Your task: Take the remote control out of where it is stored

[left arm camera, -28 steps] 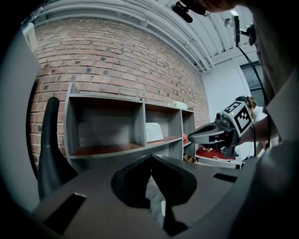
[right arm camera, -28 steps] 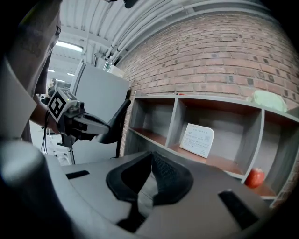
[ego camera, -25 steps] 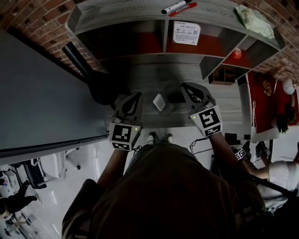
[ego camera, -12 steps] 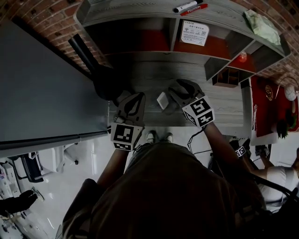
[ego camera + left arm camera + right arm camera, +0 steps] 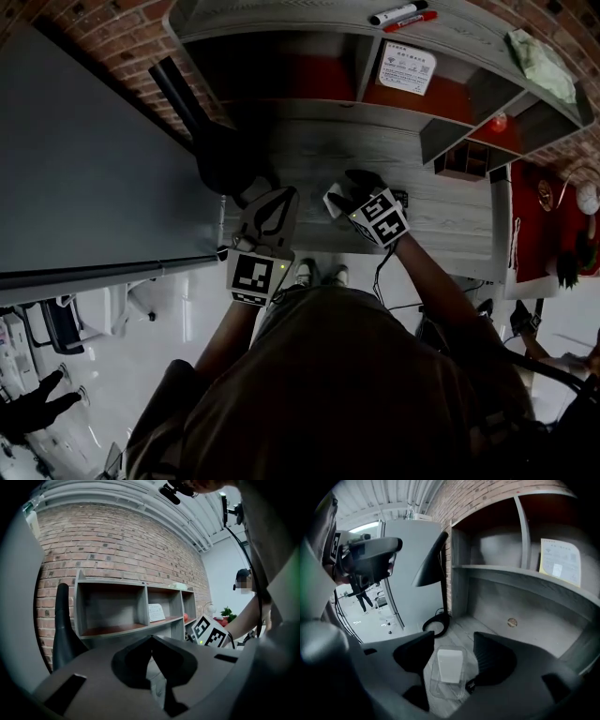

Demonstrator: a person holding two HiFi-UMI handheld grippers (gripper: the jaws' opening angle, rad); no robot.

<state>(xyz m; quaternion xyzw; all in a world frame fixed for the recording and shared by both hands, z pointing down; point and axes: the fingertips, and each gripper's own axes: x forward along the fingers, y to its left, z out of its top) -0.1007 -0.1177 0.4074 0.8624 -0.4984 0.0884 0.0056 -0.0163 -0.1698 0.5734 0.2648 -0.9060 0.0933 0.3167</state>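
A white remote (image 5: 450, 664) stands in a clear plastic holder (image 5: 446, 686) on the grey desk (image 5: 483, 620). My right gripper (image 5: 455, 644) hangs just over it, tilted down. Its jaws have just been opening and now stand open, one on each side of the remote, with neither pad touching it. In the head view the remote (image 5: 332, 200) shows as a pale patch partly hidden by the right gripper (image 5: 349, 192). My left gripper (image 5: 277, 199) rests near the desk's front edge, to the left. It is shut (image 5: 151, 638) with nothing in it.
A black desk lamp (image 5: 211, 141) stands at the left, its base close to the left gripper. A shelf unit (image 5: 375, 103) lines the back of the desk and holds a printed card (image 5: 406, 67). Two markers (image 5: 403, 16) and a green cloth (image 5: 542, 52) lie on top.
My right gripper has swung left and down over the remote, and its jaws have gone from shut to open. The left gripper has stayed where it was.
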